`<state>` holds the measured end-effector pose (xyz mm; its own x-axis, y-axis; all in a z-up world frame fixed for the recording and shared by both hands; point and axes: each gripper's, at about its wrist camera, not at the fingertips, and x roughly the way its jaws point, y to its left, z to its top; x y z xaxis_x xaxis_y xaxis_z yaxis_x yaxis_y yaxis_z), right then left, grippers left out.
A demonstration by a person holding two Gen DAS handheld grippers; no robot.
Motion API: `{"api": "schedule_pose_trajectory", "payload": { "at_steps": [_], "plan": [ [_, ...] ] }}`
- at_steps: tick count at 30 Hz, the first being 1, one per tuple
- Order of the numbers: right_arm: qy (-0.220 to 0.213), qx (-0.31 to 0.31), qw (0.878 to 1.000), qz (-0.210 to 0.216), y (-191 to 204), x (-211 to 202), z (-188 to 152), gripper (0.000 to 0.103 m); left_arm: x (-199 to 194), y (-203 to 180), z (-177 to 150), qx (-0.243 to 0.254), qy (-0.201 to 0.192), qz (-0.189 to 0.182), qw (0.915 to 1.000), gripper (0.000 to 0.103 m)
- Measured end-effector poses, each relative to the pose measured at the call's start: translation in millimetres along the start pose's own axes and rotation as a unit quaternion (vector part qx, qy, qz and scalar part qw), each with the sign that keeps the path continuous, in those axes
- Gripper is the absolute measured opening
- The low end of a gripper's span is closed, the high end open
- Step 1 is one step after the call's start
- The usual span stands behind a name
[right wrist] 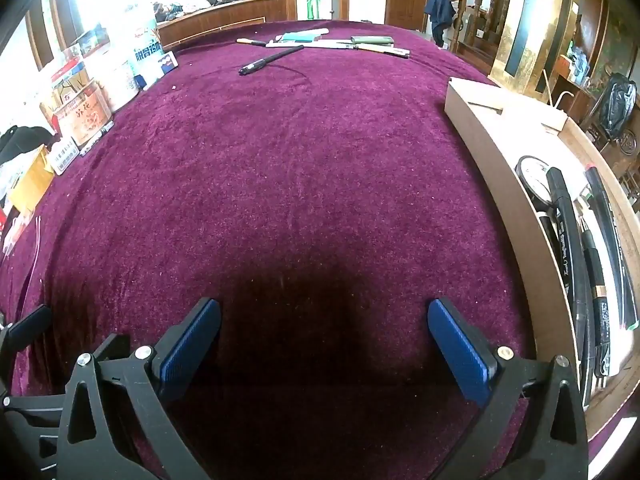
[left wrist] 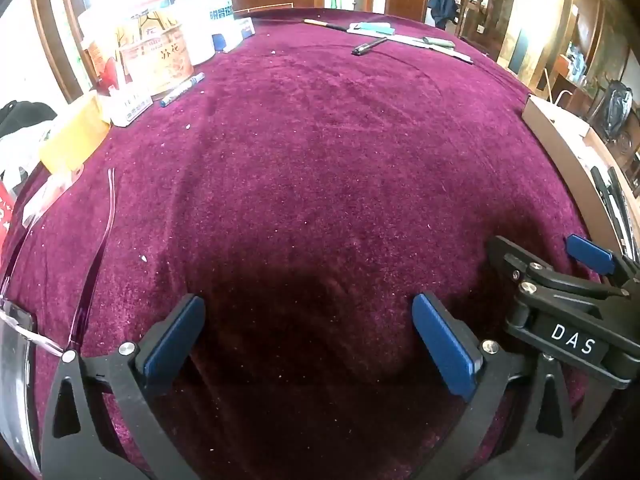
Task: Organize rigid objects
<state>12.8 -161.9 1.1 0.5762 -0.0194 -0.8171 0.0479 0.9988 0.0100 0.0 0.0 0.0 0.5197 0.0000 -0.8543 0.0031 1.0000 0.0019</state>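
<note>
A: Where do the claws stand?
B: Both sit over the maroon table (right wrist: 320, 160), beside the wooden tray (right wrist: 516, 184). The left claw (left wrist: 308, 340) is spread wide with nothing between its pads; the right claw (right wrist: 324, 344), the one nearer the tray, is equally wide and empty.
A: And the things to sort?
B: Black pens (right wrist: 568, 240) and what may be a small clock (right wrist: 534, 178) lie inside the tray. A black pen (right wrist: 270, 61) and some flat tools (right wrist: 340, 43) lie well beyond the tray, at the table's far edge.

Plush matt burgundy velvet tablecloth (right wrist: 320, 160), smooth pale wooden tray (right wrist: 500, 184), glossy black plastic pens (right wrist: 568, 232), ribbed blue gripper pads (right wrist: 460, 348).
</note>
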Motion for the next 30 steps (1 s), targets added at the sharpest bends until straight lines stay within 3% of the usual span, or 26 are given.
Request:
{"api": "schedule_pose_trajectory", "payload": {
  "at_steps": [30],
  "plan": [
    [0.000,0.007,1.000,-0.004,1.4,2.2,1.6,0.102,0.6,-0.5,-5.8,-0.008,-0.002,0.012,0.9999,0.103]
  ]
}}
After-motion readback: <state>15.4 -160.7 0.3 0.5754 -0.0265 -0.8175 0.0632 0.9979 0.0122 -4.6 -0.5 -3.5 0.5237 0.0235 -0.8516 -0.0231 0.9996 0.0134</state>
